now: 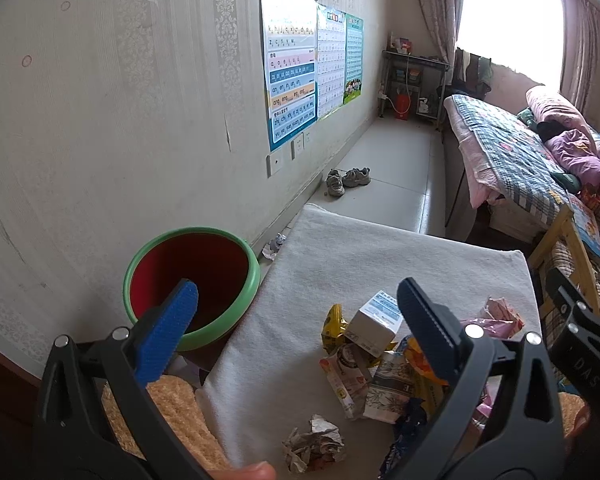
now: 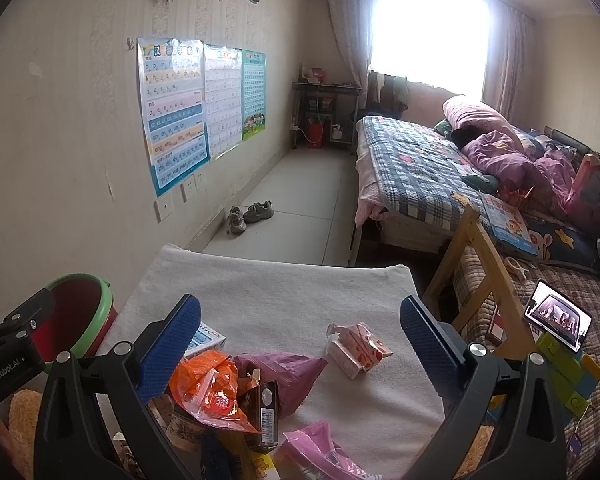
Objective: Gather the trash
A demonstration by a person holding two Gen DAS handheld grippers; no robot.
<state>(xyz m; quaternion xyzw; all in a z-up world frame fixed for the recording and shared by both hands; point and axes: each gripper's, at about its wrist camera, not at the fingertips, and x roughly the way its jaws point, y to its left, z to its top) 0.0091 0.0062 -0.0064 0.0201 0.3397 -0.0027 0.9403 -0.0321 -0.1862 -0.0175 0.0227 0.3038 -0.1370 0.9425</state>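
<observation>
**A:** Left gripper [image 1: 298,312], blue-padded fingers on a black frame, was spread wide and held nothing. One finger sat over the mouth of the red bin with a green rim [image 1: 192,284], the other over the trash heap. Right gripper [image 2: 300,322]?

**B:** Also spread wide, empty, hanging above the same heap. Surface?

**A:** Pale grey-white towel-like cloth [image 1: 380,256] covered a low rectangular top. The bin stood just beside its left edge, against the wall. An orange fuzzy fabric [image 1: 180,412] lay at the near left corner.

**B:** Trash locations as logged?

**A:** All on the near half of the cloth: a small white-and-blue cardboard box [image 1: 374,322], a yellow snack wrapper [image 1: 334,324], a crumpled grey paper ball [image 1: 314,442] nearest the camera. From the right wrist view: an orange plastic wrapper [image 2: 208,384], a purple foil bag [image 2: 290,372], a pink-and-white crumpled packet [image 2: 356,348] lying apart from the pile, a pink plastic sachet [image 2: 316,452] at the bottom edge. One more scrap of crumpled paper [image 1: 274,246] lay on the floor between bin and wall.

**B:** Room?

**A:** Striped cream wallpaper with three alphabet and number wall charts [image 2: 200,108], a pair of grey sneakers [image 2: 250,210] by the skirting, pale tiled floor. A bed with a blue plaid quilt [image 2: 420,164] stood along the right, under an overexposed curtained window [image 2: 428,28]. A lit phone on a stand [image 2: 558,316] sat at the right.
</observation>
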